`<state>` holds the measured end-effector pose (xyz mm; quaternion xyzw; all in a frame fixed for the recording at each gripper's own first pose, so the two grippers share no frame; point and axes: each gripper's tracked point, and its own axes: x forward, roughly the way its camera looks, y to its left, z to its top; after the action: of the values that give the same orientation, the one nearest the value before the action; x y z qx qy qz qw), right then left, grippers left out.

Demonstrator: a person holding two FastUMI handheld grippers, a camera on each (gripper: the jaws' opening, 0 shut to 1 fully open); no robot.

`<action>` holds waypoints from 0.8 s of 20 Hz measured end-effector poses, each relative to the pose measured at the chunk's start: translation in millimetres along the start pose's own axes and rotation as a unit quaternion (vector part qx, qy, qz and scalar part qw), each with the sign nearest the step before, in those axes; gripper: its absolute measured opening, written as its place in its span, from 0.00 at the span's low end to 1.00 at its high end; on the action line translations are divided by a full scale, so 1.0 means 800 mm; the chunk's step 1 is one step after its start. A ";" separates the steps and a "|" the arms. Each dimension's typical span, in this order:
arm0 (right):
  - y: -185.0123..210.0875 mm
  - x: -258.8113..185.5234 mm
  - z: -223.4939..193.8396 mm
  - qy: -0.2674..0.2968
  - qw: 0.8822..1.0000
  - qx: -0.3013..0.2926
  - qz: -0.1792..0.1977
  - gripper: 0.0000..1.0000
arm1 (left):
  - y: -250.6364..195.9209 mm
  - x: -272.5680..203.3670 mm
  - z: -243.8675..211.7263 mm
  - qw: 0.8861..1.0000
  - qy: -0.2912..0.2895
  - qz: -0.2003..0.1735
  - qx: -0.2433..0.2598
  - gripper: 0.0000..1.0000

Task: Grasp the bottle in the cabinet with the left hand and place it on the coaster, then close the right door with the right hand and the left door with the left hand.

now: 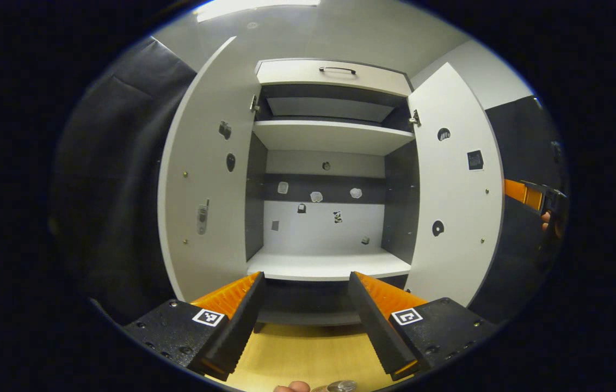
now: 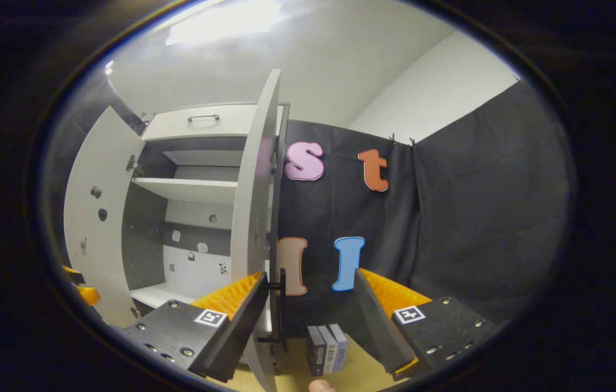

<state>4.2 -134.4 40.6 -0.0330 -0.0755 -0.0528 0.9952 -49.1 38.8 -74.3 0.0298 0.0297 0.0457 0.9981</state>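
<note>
While both cabinet (image 1: 330, 218) doors stand open, the left tongs (image 1: 305, 326) gape empty. The right tongs (image 2: 308, 332) gape beside the right door (image 2: 253, 218).

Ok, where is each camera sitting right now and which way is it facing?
Left gripper view: rides the left hand-held gripper, facing straight into the open cabinet; its own open fingers and a fingertip show.
Right gripper view: rides the right hand-held gripper, facing the right door edge-on, with its handle between the open fingers.
Shared: the cabinet, both doors, and each other's gripper at the frame edge.
</note>
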 end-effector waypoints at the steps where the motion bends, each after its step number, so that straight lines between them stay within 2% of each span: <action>1: 0.001 0.000 0.000 0.000 1.000 0.000 -0.004 0.93 | 0.014 -0.004 0.005 1.000 0.000 0.011 0.003 0.95; 2: 0.002 -0.001 0.000 0.000 1.000 0.000 -0.007 0.96 | 0.026 -0.007 0.010 1.000 -0.002 0.020 0.005 0.96; 3: 0.003 -0.002 0.000 0.000 1.000 0.001 -0.010 0.92 | 0.039 -0.010 0.014 1.000 -0.003 0.030 0.006 0.96; 4: 0.004 -0.002 0.001 0.001 1.000 0.001 -0.013 0.95 | 0.051 -0.013 0.018 0.999 -0.004 0.041 0.006 0.96; 7: 0.007 -0.006 0.000 0.001 1.000 0.003 -0.024 0.95 | 0.085 -0.022 0.029 0.998 -0.011 0.067 0.007 0.96; 8: 0.007 -0.005 0.000 0.002 1.000 0.004 -0.027 0.92 | 0.095 -0.025 0.032 0.997 -0.013 0.073 0.008 0.96; 10: 0.007 -0.007 0.000 0.004 0.999 0.009 -0.032 0.95 | 0.113 -0.027 0.038 0.996 -0.016 0.086 0.007 0.96; 15: 0.020 -0.009 0.001 0.004 0.999 0.013 -0.030 0.92 | 0.144 -0.029 0.048 0.994 -0.025 0.108 -0.001 0.96; 16: 0.022 -0.010 0.002 0.004 0.999 0.013 -0.029 0.95 | 0.149 -0.029 0.049 0.993 -0.029 0.112 -0.004 0.96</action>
<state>-2.1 -116.3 39.9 -0.0180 -0.0732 -0.0813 0.9938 -80.3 152.7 -26.3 0.0302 -0.0026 0.1561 0.9873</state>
